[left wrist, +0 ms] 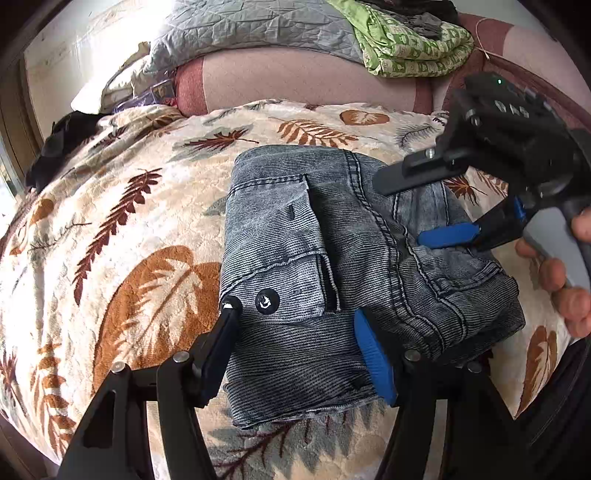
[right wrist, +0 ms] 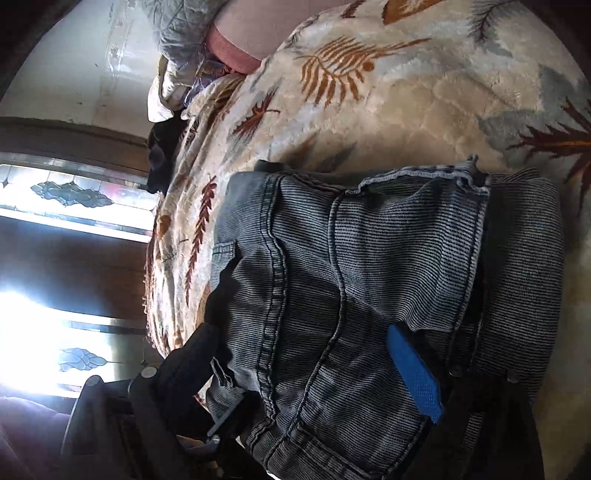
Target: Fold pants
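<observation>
Left gripper (left wrist: 295, 328) and right gripper (right wrist: 306, 354), jaws apart over folded pants (left wrist: 332, 258).

We're seeing washed grey-blue ribbed jeans (left wrist: 332, 258) on a cream blanket (left wrist: 129, 221) with rust-orange and grey leaf prints. Gripper pads (left wrist: 373, 354) are bright blue, and there's a green patterned cloth (left wrist: 406, 48) plus a grey quilt (left wrist: 258, 29).
</observation>
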Demonstrator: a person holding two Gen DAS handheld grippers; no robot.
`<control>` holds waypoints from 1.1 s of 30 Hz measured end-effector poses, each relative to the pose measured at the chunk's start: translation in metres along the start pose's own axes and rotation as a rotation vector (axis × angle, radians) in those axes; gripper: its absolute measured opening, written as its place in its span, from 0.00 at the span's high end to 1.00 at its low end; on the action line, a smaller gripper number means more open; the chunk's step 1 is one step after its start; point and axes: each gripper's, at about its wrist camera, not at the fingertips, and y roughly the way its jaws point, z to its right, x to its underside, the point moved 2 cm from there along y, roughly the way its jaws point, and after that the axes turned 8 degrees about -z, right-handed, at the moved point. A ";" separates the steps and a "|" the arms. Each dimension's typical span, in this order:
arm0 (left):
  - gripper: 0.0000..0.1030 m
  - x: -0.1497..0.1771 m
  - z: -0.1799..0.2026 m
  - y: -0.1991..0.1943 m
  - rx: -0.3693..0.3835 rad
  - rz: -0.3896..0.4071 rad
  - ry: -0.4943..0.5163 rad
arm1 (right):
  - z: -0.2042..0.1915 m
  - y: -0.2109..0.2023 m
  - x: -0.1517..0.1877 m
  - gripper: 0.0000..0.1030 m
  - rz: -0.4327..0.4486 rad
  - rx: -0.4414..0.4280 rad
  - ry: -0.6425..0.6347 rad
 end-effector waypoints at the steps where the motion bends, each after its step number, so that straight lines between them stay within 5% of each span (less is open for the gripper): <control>1: 0.36 -0.001 -0.002 -0.005 0.019 0.006 -0.013 | -0.004 -0.010 0.002 0.08 0.019 -0.010 -0.006; 6: 0.36 -0.003 -0.019 -0.034 0.051 0.087 -0.099 | -0.017 -0.055 0.030 0.08 0.133 0.081 -0.079; 9: 0.36 0.000 -0.016 -0.008 0.056 -0.009 -0.073 | -0.015 -0.040 0.057 0.08 0.102 0.193 -0.124; 10: 0.33 0.005 -0.010 0.008 0.028 -0.069 -0.033 | -0.011 -0.024 0.064 0.08 0.056 0.270 -0.148; 11: 0.26 0.009 -0.004 0.010 -0.018 -0.042 0.005 | -0.006 -0.005 0.073 0.08 0.013 0.384 -0.175; 13: 0.26 0.010 -0.005 0.007 -0.014 -0.036 0.002 | -0.013 0.004 0.084 0.08 0.051 0.488 -0.269; 16: 0.26 0.004 -0.019 -0.012 0.055 -0.005 -0.079 | -0.018 -0.022 0.082 0.07 0.099 0.374 -0.210; 20: 0.25 -0.005 -0.037 -0.041 0.057 0.078 -0.153 | -0.015 -0.078 0.082 0.07 0.248 0.214 -0.132; 24: 0.24 -0.014 -0.051 -0.041 0.085 0.036 -0.211 | -0.003 -0.111 0.086 0.07 0.292 0.030 -0.058; 33: 0.23 -0.012 -0.053 -0.031 0.100 -0.014 -0.232 | 0.026 -0.098 0.091 0.07 0.243 -0.062 0.040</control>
